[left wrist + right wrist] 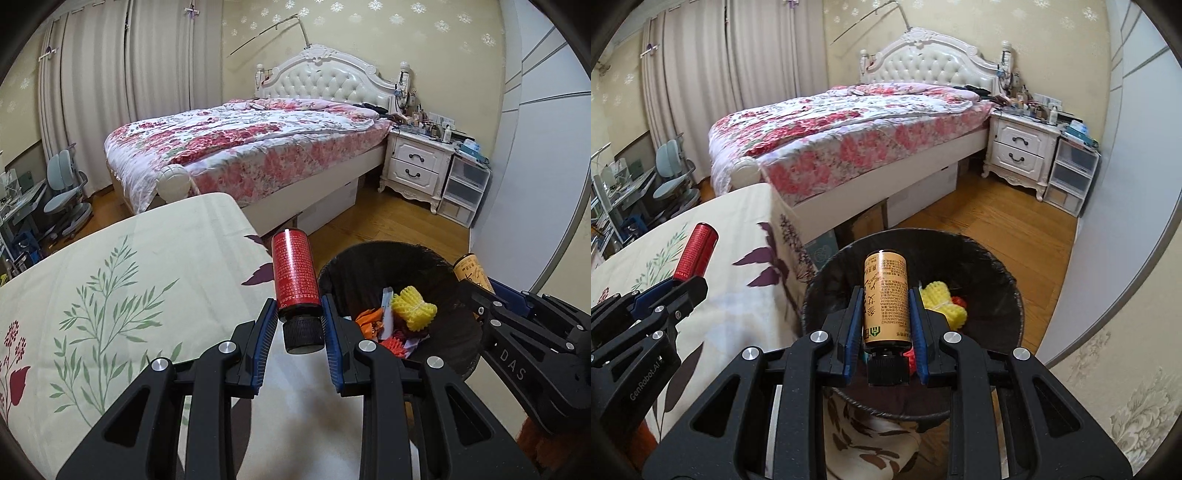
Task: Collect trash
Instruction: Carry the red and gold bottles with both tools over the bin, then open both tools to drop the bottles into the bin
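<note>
So I've got a bottle in each claw right now. On the left wrist cam, my left gripper point(299, 306) sits bottom centre with its blue pads pinching a red bottle point(294, 271) by the lower end, black cap pointing back at the lens. That bottle hangs over the edge of the table's leaf-print cloth point(122, 280), just left of the bin.

The right wrist cam shows my right gripper point(885, 295) clamped on a yellow bottle point(885, 295), also cap toward the camera, sitting smack in the middle of the frame over the open mouth of the black-lined trash bin point(1004, 280). Down inside the bin I can see a yellow foam fruit net point(942, 301) and some orange and red scraps, can't tell what exactly.

Upper part of both views is the bed point(240, 140) with the floral quilt, and a white nightstand point(417, 162) at right.
</note>
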`<state>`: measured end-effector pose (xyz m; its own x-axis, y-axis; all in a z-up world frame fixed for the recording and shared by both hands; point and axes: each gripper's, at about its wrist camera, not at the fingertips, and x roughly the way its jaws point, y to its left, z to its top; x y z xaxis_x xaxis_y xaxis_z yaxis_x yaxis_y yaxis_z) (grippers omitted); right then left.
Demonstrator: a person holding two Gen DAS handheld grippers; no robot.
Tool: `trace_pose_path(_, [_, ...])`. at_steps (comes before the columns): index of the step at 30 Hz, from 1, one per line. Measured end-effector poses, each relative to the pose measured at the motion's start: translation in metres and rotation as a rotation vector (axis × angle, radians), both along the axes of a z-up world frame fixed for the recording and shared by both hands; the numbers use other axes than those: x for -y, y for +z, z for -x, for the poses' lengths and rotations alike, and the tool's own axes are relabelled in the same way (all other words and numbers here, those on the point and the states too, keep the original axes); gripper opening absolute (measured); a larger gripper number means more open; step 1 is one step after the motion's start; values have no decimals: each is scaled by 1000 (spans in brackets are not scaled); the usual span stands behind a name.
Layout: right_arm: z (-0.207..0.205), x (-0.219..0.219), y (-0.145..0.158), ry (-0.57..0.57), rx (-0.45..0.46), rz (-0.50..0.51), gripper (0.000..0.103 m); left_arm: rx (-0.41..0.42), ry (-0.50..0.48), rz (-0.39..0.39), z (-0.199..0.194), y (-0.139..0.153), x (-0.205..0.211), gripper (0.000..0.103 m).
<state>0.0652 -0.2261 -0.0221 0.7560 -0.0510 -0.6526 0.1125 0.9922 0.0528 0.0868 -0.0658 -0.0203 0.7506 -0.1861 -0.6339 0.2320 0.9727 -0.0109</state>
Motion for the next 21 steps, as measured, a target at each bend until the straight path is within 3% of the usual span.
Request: trace_pose_path(21, [-37, 44, -28, -91, -49, -25, 24, -40, -44, -46, -54, -22, 59, 28])
